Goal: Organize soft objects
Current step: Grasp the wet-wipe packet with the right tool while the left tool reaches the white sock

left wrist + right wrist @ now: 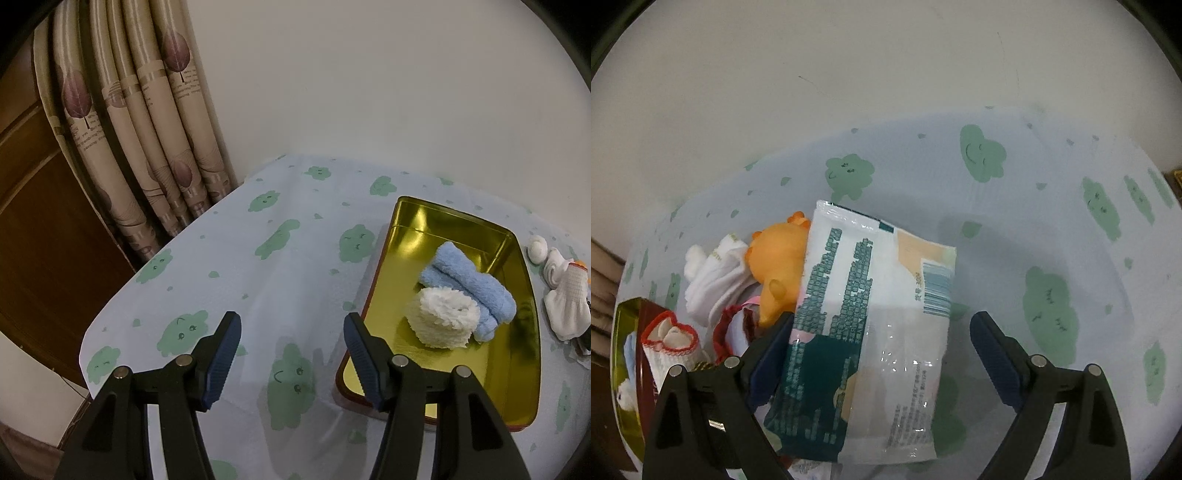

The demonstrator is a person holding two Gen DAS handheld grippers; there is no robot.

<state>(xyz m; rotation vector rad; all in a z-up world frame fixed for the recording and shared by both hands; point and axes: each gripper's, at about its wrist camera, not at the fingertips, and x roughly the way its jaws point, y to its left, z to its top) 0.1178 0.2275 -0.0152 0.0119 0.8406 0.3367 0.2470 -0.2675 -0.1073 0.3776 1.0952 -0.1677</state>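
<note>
Both grippers stand spread wide. On the left, the left gripper hangs over a bare stretch of the worktop, which wears a pale cloth printed with green cloud faces, and nothing lies between its fingers. Just to its right sits a gold tin tray with a red-brown rim. Inside the tray a rolled blue towel lies against a fluffy white roll, the two touching. Beyond the tray's far side, a small white pompom and some white socks rest on the cloth.

In the right wrist view, the right gripper is open over a plastic tissue pack printed in white and teal, with a barcode near one edge. The pack lies between the fingers; the left pad sits at or just beside its edge, while the right pad stands clear of it. Whether the left pad actually touches cannot be told. Beside the pack, to the left, lies an orange soft toy, then white socks, a red-trimmed sock and a dark red band, all crowded together.
</note>
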